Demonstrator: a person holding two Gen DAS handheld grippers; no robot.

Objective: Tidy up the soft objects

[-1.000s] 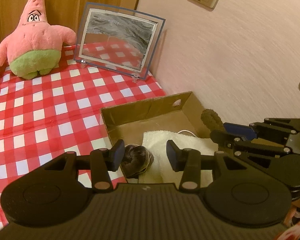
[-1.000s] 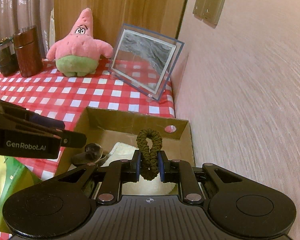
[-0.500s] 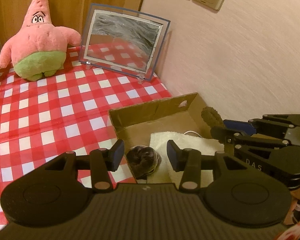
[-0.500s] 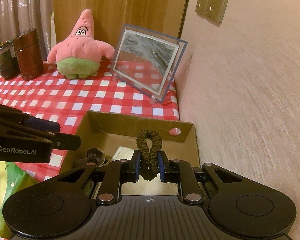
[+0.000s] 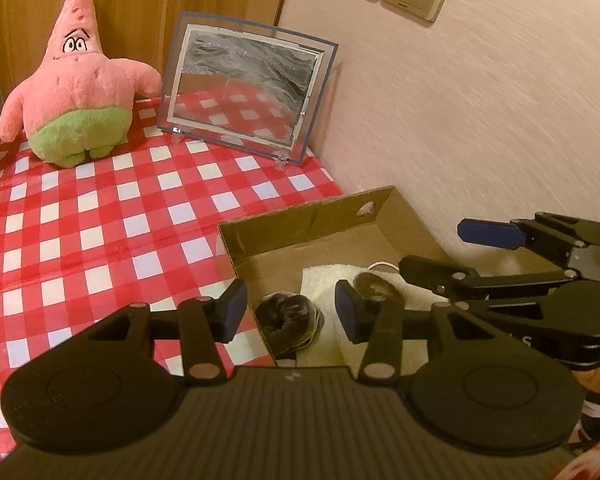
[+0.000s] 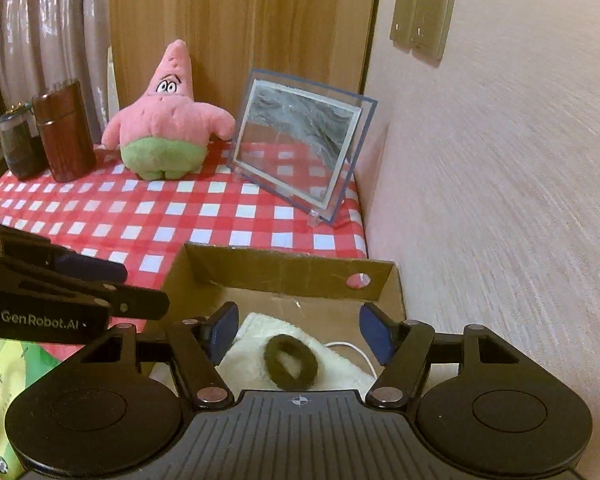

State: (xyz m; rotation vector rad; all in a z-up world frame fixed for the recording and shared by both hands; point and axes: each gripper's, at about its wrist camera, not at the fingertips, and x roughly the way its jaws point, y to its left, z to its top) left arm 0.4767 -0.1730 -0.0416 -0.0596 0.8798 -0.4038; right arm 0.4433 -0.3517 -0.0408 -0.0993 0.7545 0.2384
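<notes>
An open cardboard box [image 6: 284, 272] sits on the red checked cloth against the wall. Inside it lies a white towel [image 6: 340, 364]. An olive hair tie [image 6: 291, 366] rests flat on the towel, below my right gripper [image 6: 300, 332]. Its jaws are opening, with nothing between the pads. The left wrist view shows the same hair tie [image 5: 374, 286] beside a dark scrunchie [image 5: 286, 320] in the box's near corner. My left gripper [image 5: 290, 308] hovers open above that scrunchie, not touching it. A pink star plush [image 6: 164, 128] stands at the back of the table.
A glass sand picture [image 6: 300, 140] leans near the wall behind the box. A brown canister [image 6: 62, 136] and a dark jar [image 6: 18, 148] stand at the back left. A green bag [image 6: 4, 380] lies at the near left. A white cable [image 6: 352, 350] runs into the box.
My right gripper's jaws came apart and the olive hair tie dropped from between them onto the towel. The left gripper stayed where it was.
</notes>
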